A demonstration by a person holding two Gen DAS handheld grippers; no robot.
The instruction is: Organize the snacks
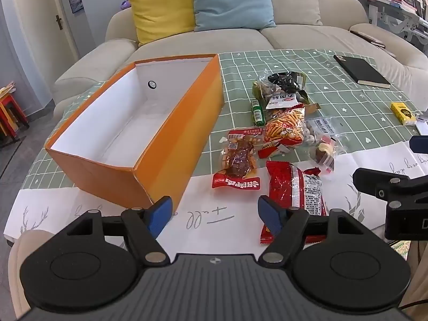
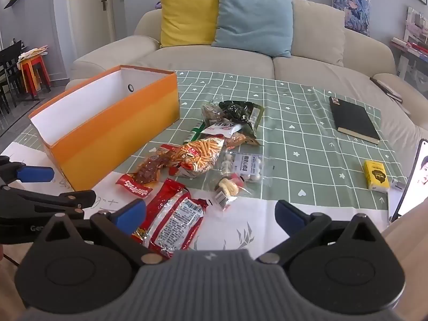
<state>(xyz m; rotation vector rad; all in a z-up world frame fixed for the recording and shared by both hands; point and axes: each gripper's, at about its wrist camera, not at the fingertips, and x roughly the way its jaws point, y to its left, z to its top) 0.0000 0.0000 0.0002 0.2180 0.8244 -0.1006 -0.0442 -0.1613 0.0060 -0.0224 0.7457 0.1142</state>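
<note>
Orange box [image 1: 171, 139] w/ white inside, snack pkts [image 1: 283, 133] beside it

Phone [image 2: 412, 184]: cut off by right edge. Green bottle [image 2: 194, 133]: mostly buried under snack packets. Red packet [image 1: 294, 187]: lower end behind right jaw.

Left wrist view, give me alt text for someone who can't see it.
An empty orange box with a white interior sits open on a table, left of a loose pile of snack packets including a red foil packet and a bag of stick crackers. The open left gripper hovers in front, holding nothing. A beige sofa stands behind.
</note>
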